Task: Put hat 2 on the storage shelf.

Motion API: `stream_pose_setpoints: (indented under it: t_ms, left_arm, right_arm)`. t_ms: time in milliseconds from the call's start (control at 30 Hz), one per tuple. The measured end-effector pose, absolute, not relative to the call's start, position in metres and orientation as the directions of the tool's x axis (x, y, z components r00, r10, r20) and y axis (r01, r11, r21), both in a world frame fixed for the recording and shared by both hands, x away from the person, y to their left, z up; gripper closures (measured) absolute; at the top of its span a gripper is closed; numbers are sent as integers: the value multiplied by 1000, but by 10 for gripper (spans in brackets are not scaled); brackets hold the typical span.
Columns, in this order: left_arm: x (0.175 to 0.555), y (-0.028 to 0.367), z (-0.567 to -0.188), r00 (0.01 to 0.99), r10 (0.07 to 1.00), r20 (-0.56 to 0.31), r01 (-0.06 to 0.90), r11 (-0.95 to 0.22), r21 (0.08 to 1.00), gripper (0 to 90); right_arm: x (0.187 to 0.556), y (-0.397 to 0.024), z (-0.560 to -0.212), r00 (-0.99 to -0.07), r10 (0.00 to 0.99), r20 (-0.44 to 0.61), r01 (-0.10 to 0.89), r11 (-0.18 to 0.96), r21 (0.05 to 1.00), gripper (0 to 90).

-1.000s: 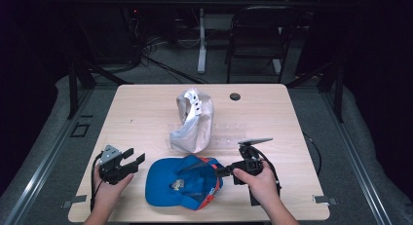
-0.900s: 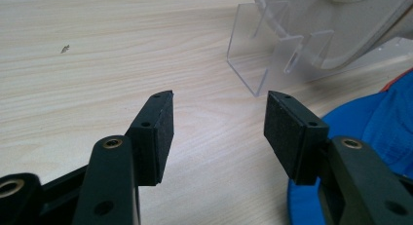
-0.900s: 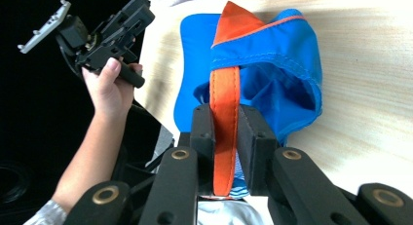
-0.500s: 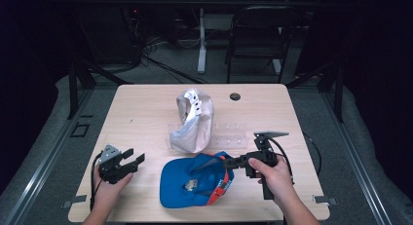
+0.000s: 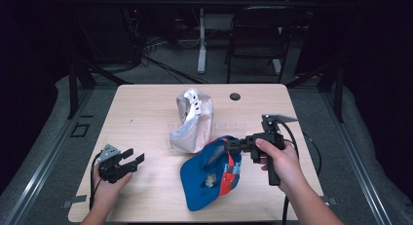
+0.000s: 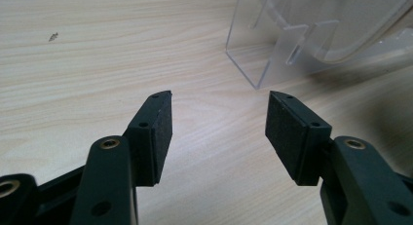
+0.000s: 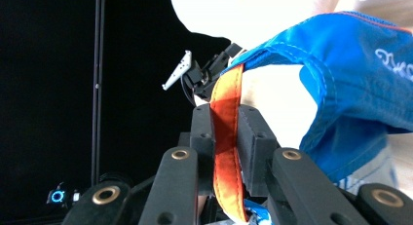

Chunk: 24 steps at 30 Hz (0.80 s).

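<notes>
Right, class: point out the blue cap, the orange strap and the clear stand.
blue cap (image 5: 207, 174): high view, crown panel.
orange strap (image 7: 226, 132): right gripper view, stretch between the jaws.
clear stand (image 6: 272, 45): left gripper view, front upright wall.

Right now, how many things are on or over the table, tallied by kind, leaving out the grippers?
Caps: 2, a blue cap lifted by its orange strap, and a beige cap on a stand.
Clear plastic stands: 1.
Small dark round objects: 1.
Total: 4
</notes>
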<state>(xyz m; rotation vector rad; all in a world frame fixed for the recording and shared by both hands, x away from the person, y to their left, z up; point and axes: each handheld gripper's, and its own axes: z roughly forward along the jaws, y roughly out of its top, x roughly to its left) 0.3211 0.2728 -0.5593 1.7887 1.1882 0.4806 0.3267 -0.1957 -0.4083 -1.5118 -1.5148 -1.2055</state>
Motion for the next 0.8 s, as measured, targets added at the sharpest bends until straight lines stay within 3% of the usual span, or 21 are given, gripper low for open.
stream_pose_setpoints:
  t_ms: [433,800]
  left_arm:
    - [322,276,-559,407,893,-190,546,-72,835,394]
    - [324,269,-561,416,892,-178,553,-93,828,400]
  right_arm:
    - [323,-224,-371,-104,370,923,970,-169,177,784]
    - [338,-261,-344,-74,393,916,940,-278,196,784]
